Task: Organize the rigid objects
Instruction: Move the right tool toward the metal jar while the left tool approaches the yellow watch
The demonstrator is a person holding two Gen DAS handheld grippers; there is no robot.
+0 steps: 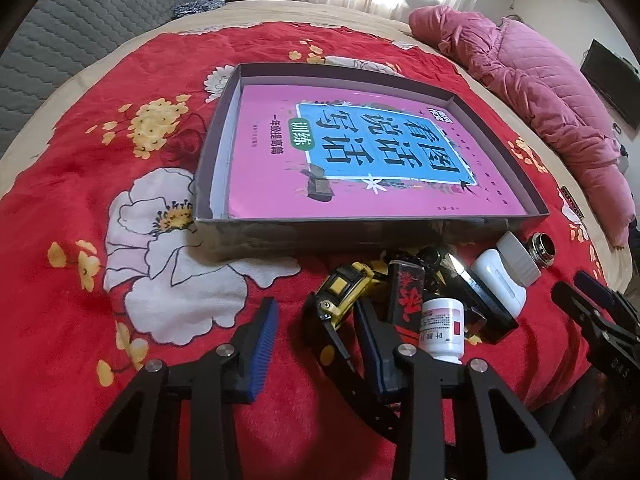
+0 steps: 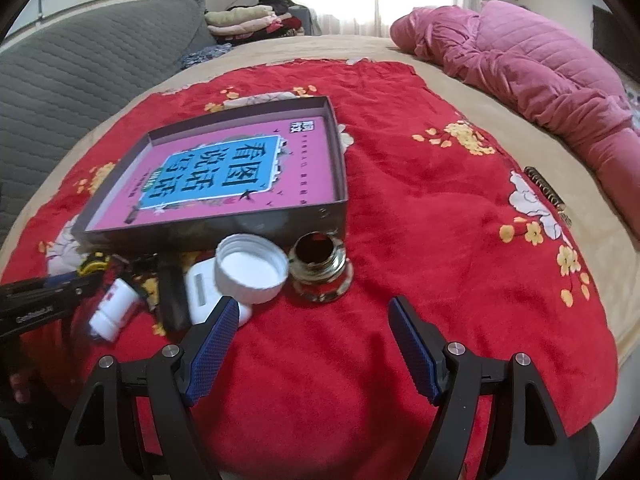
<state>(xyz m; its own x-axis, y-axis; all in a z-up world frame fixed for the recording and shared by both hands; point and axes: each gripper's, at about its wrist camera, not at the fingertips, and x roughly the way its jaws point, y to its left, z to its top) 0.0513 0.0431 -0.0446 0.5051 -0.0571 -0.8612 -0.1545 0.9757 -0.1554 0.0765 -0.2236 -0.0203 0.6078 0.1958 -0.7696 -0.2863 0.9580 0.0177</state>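
Note:
A shallow grey box [image 1: 256, 236] [image 2: 208, 236] holds a pink book [image 1: 280, 152] [image 2: 312, 168] on the red floral blanket. In front of it lies a pile: a yellow-black tape measure [image 1: 340, 292], a black-red lighter [image 1: 406, 292], a small white pill bottle [image 1: 442, 330] [image 2: 114, 308], a big white bottle [image 1: 508, 272] [image 2: 248, 268] and a glass jar [image 1: 542, 248] [image 2: 320, 268]. My left gripper [image 1: 316, 344] is open, its right finger beside the tape measure. My right gripper [image 2: 310, 344] is open and empty, just short of the big white bottle and the jar.
A pink quilted coat [image 1: 540, 92] [image 2: 540, 64] lies at the right of the bed. Folded clothes [image 2: 256, 20] and a grey quilted cushion [image 2: 80, 64] are at the back left. A small metal spiral [image 2: 546, 192] lies on the blanket's right edge.

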